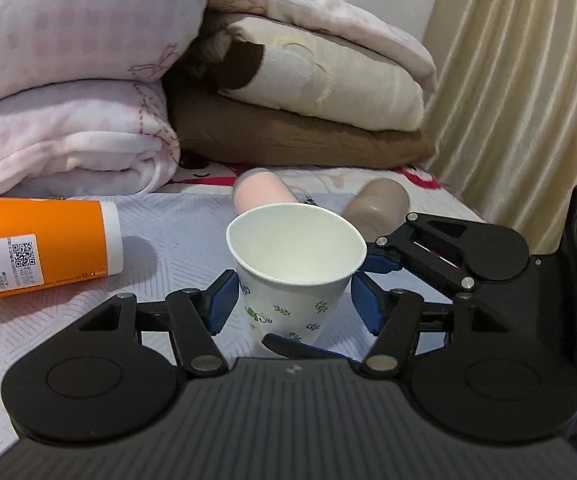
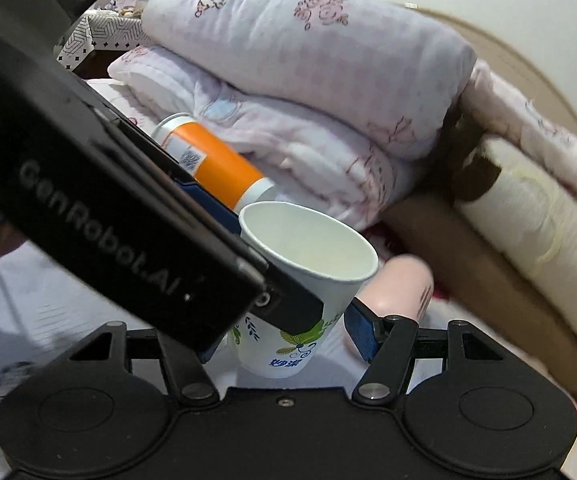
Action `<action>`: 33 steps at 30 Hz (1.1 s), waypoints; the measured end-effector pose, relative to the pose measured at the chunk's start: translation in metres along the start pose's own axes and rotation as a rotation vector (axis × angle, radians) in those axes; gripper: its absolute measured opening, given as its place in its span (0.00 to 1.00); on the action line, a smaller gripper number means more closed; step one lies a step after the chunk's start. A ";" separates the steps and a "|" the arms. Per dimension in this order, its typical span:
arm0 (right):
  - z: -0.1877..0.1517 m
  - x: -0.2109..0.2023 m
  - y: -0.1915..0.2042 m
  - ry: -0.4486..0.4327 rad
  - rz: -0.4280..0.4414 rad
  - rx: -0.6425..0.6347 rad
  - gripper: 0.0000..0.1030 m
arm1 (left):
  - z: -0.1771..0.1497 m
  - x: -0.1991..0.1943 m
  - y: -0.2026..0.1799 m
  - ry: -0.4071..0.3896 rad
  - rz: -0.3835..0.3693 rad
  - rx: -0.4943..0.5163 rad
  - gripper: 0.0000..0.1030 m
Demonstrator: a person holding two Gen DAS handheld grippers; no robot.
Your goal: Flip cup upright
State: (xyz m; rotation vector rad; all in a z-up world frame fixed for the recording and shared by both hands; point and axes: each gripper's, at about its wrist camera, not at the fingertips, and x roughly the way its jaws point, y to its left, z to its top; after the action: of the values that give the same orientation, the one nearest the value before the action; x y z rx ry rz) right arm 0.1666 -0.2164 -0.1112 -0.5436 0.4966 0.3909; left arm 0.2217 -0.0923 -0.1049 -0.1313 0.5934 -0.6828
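Note:
A white paper cup (image 1: 294,272) with green leaf print stands mouth up on the white bedsheet (image 1: 68,320). It sits between the blue pads of my left gripper (image 1: 294,302), which is open, with gaps on both sides of the cup. In the right wrist view the cup (image 2: 300,280) sits between the jaws of my right gripper (image 2: 288,336), which is also open; its left pad is hidden behind the black body of the left gripper (image 2: 108,208). The right gripper's fingers (image 1: 384,258) reach the cup from the right in the left wrist view.
An orange and white bottle (image 1: 44,248) lies on its side at the left. A pink cup (image 1: 264,196) and a grey-brown cup (image 1: 376,204) lie on their sides behind the paper cup. Folded blankets and pillows (image 1: 88,80) pile up at the back. A beige curtain (image 1: 520,80) hangs at the right.

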 end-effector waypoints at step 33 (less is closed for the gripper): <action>-0.027 0.000 -0.015 0.098 -0.004 0.218 0.72 | -0.017 0.010 -0.018 0.066 0.079 0.066 0.69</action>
State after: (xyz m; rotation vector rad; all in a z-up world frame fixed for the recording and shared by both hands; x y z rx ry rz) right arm 0.1647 -0.2434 -0.1260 -0.3534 0.6244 0.3022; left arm 0.2080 -0.1114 -0.1186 -0.0239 0.6356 -0.6315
